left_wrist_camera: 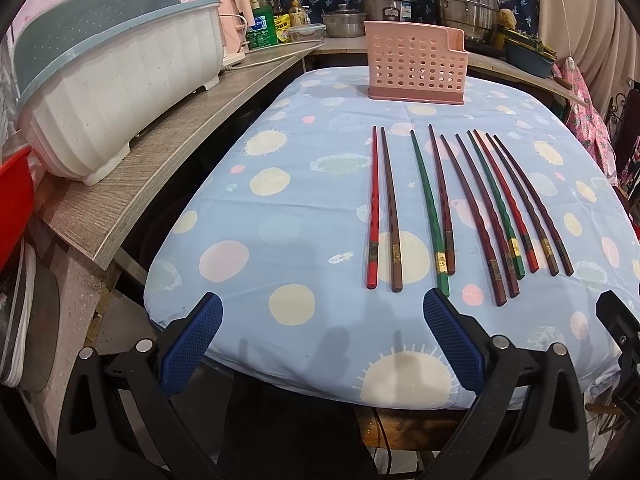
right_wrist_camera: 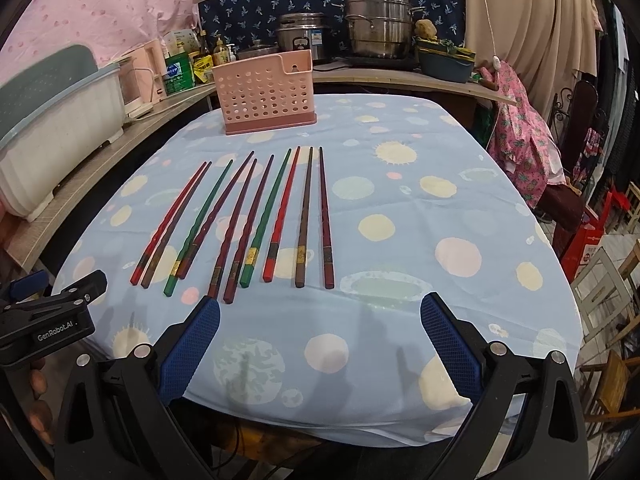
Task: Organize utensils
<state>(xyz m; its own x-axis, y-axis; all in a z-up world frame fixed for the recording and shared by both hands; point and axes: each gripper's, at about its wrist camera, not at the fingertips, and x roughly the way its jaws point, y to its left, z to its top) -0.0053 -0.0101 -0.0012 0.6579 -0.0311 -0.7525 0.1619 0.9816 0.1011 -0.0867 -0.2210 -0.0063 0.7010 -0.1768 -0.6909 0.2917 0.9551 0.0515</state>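
Cluttered kitchen corner, spotty blue tabletop (left_wrist_camera: 280,208). Nothing's sorted yet: all ten chopsticks (left_wrist_camera: 444,208) lie in a row in front of the pink holder (left_wrist_camera: 416,66), which looks empty. Left gripper (left_wrist_camera: 322,308) and right gripper (right_wrist_camera: 320,308) hover nearside of the holder, jaws wide, gripping nothing.

The tablecloth (left_wrist_camera: 280,200) is pale blue, scattered with cream, pink and mint dots and spiky sun shapes. On it lie chopsticks (right_wrist_camera: 256,220) in red, green, brown and dark maroon, each with a gold band near the thick end. Behind stands a peach-pink holder (left_wrist_camera: 414,66) with round holes; the gripper pads (right_wrist_camera: 188,348) are blue.
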